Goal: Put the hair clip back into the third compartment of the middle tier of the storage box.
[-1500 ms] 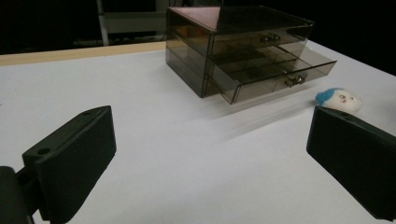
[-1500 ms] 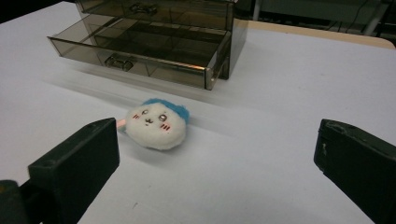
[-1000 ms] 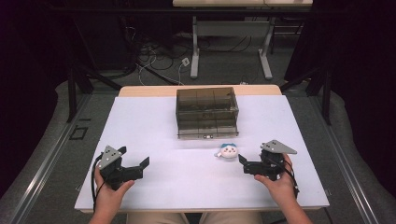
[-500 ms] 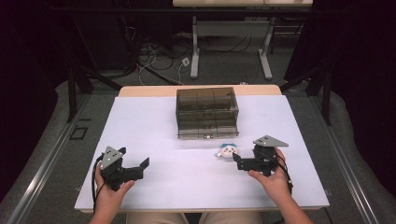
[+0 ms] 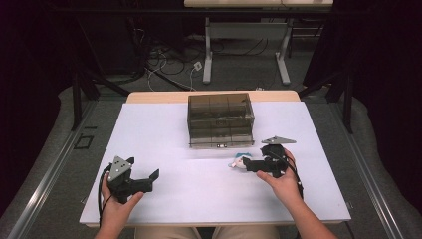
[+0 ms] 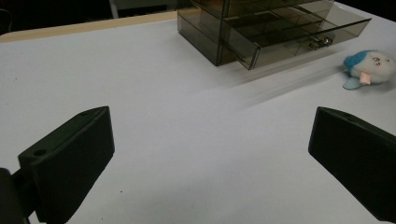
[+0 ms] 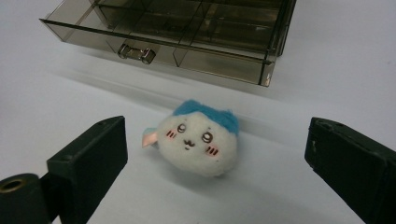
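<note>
A small white plush toy (image 5: pixel 238 162) with a blue top lies on the white table (image 5: pixel 164 134), in front of the smoky clear drawer box (image 5: pixel 220 119). My right gripper (image 5: pixel 247 166) is open and points left at the toy. In the right gripper view the toy (image 7: pixel 198 140) lies on the table between and just beyond the two spread jaws of the right gripper (image 7: pixel 215 135), touching neither. My left gripper (image 5: pixel 151 180) sits at the front left, open with nothing in it. The left gripper view shows the toy (image 6: pixel 371 67) far off to the right of the open left gripper (image 6: pixel 210 123).
The box's bottom drawer (image 7: pixel 154 39) stands pulled out a little, its metal handle (image 7: pixel 135 52) facing me. Behind the table are a dark floor, cables and desk legs (image 5: pixel 209 55).
My right gripper has moved left and forward, closing in on the plush toy until its jaws flank it. The left gripper has stayed put.
</note>
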A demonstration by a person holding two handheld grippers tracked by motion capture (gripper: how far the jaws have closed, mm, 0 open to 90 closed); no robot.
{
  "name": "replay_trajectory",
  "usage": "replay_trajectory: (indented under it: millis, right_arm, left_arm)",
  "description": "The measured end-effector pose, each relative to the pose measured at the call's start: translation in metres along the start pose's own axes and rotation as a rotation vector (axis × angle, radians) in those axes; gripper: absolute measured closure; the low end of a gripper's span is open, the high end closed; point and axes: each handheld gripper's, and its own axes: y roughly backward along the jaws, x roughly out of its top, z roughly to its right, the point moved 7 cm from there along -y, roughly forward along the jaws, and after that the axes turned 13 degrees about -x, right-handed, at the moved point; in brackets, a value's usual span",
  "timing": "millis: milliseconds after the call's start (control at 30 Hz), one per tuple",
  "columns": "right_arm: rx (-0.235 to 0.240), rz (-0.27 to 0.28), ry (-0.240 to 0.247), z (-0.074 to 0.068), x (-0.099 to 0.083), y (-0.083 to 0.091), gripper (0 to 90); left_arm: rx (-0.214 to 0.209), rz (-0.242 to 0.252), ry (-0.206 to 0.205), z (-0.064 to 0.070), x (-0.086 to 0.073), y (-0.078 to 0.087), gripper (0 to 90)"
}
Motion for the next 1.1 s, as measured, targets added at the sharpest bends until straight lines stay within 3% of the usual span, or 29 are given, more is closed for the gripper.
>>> replay_trajectory:
  millis: [133,567,1100]
  right_arm:
    - [0.011,-0.03,-0.006,-0.004,0.001,-0.004,5.2]
    - [-0.034,-0.092,0.024,-0.016,0.0,-0.018,5.1]
    - [-0.063,-0.115,0.071,-0.031,0.0,-0.033,6.8]
  left_arm:
    - [-0.003,-0.01,-0.012,-0.001,-0.001,0.001,0.4]
    - [-0.014,0.005,-0.007,0.0,0.0,0.003,0.4]
    - [-0.01,-0.005,-0.018,-0.002,-0.001,0.003,0.4]
